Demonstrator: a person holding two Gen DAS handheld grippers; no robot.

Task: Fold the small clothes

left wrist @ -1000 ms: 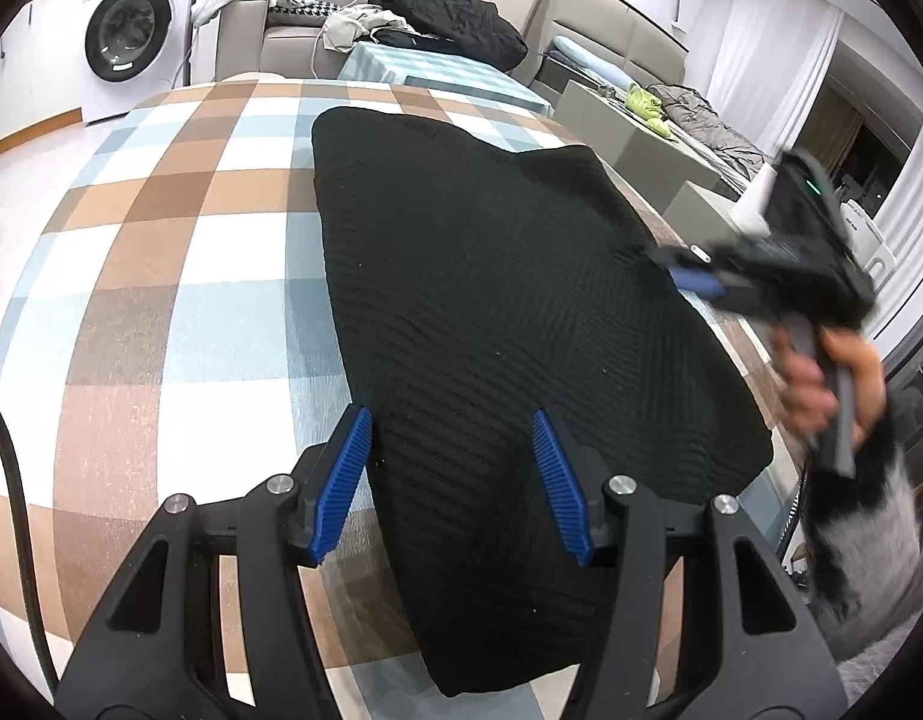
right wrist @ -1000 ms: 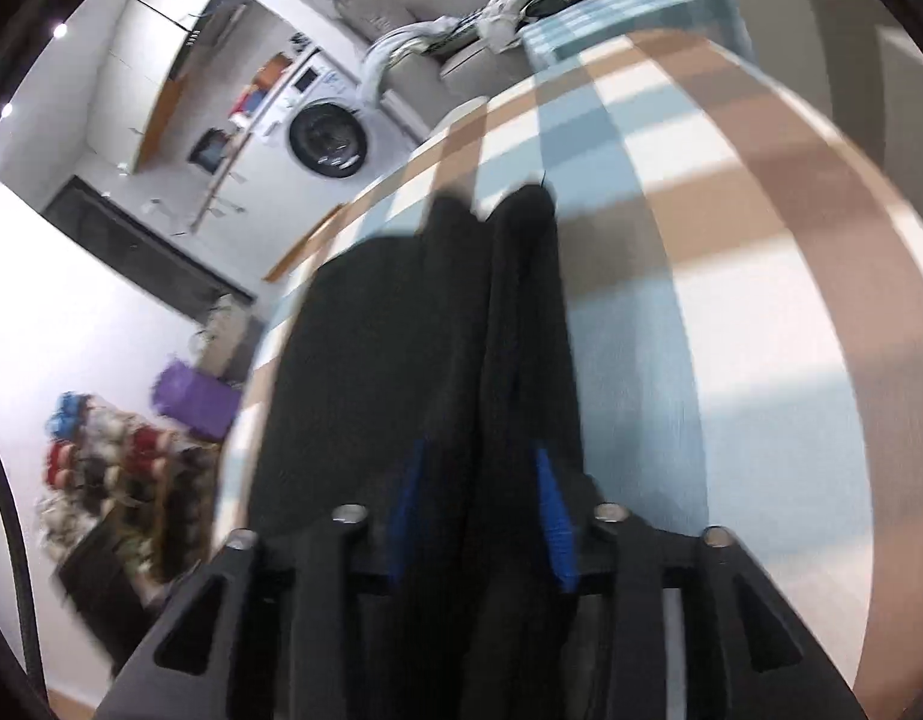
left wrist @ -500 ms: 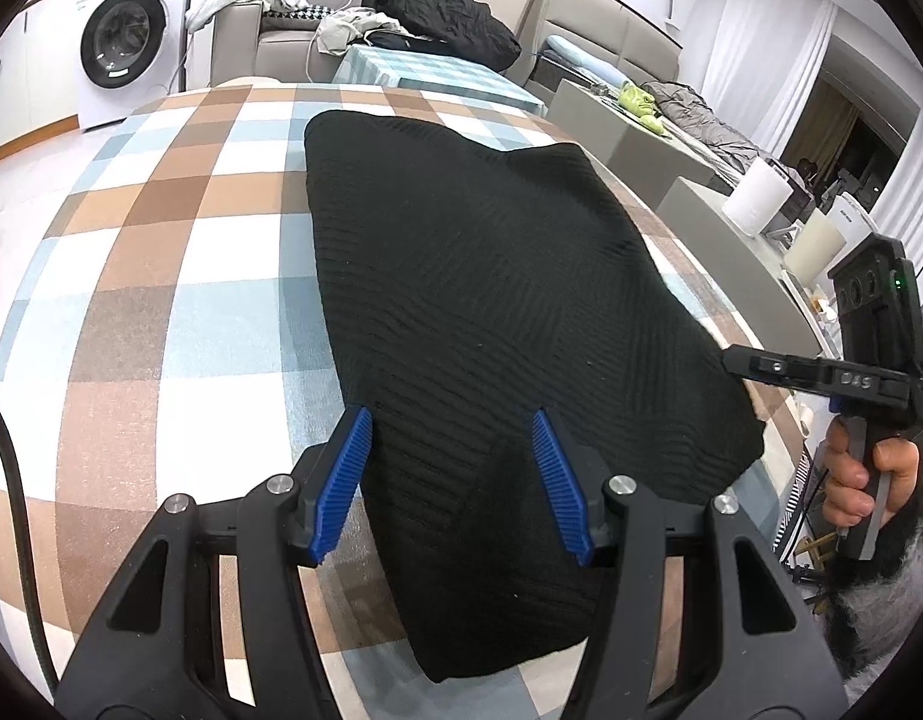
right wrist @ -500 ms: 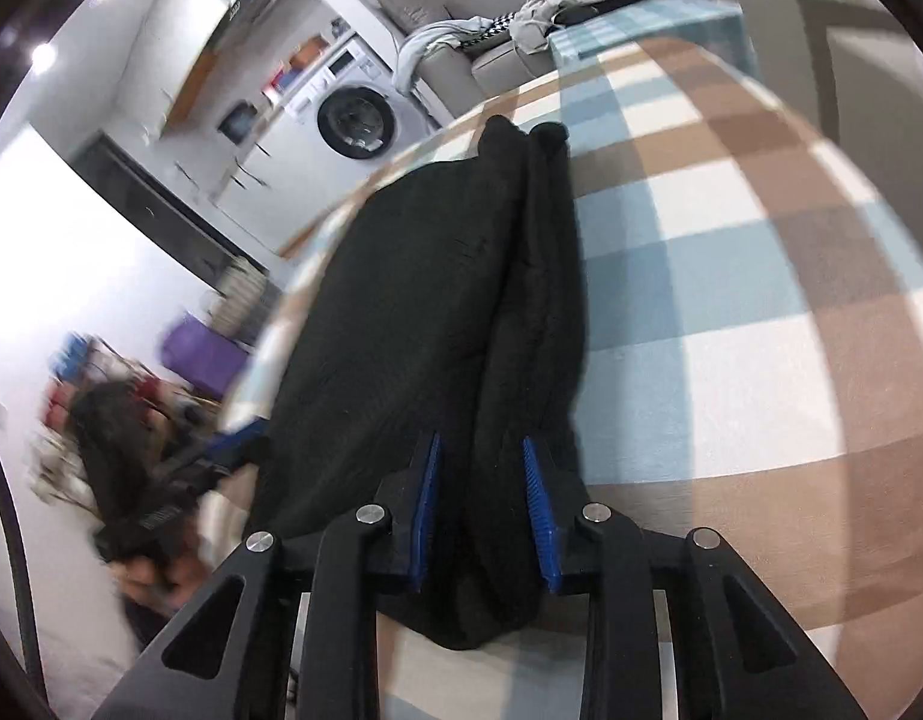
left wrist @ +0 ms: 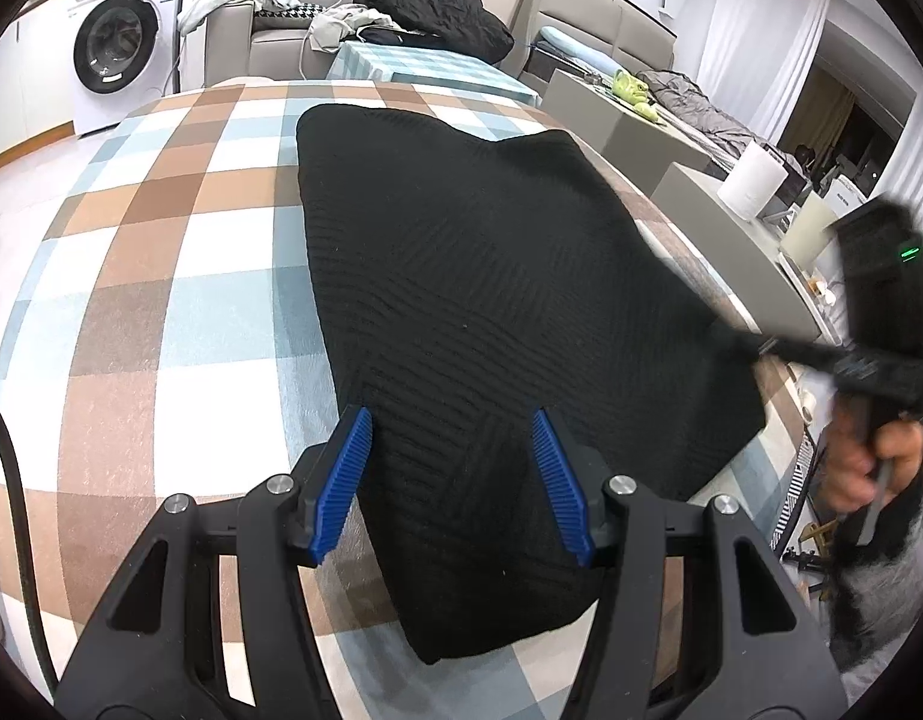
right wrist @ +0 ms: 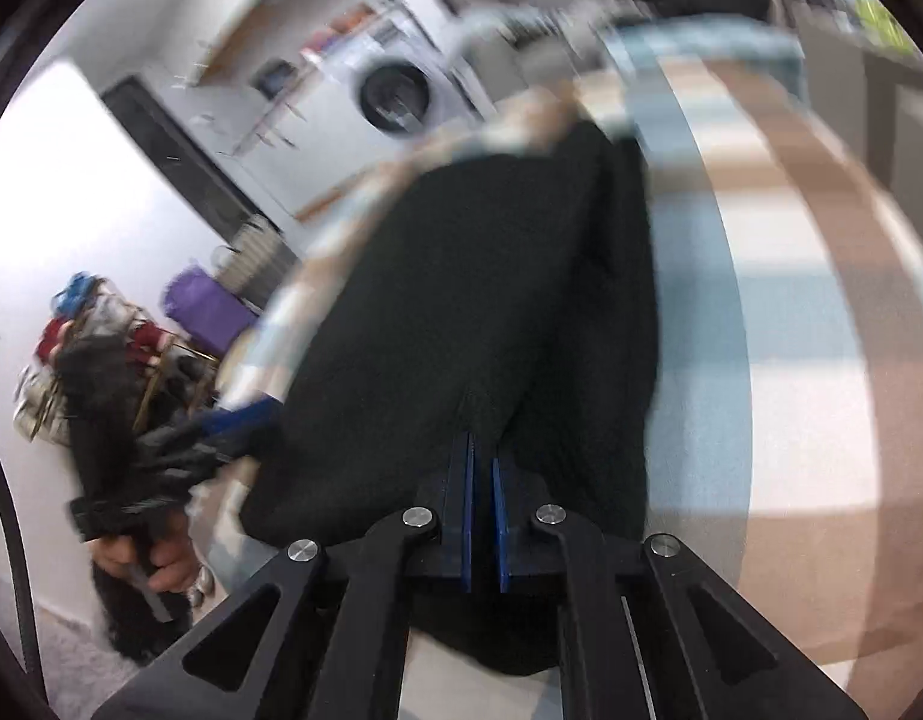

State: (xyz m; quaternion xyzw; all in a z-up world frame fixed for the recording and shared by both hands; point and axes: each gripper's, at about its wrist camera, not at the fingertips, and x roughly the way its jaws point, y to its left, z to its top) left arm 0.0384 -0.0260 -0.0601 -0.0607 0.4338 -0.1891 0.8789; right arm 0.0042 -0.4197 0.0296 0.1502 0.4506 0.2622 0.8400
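We see a surface (left wrist: 161, 276) covered in a brown, blue and white checked cloth. Beyond its far edge stands a white washing machine (left wrist: 122, 54) at the left, and beside it a grey sofa (left wrist: 269, 42) piled with pale laundry (left wrist: 341, 21) and a black jacket (left wrist: 437, 15). To the right we see a white paper roll (left wrist: 752, 183) on a grey counter (left wrist: 731, 228). In the blurred right wrist view we make out a purple bag (right wrist: 206, 306) near a cluttered rack (right wrist: 71, 354).
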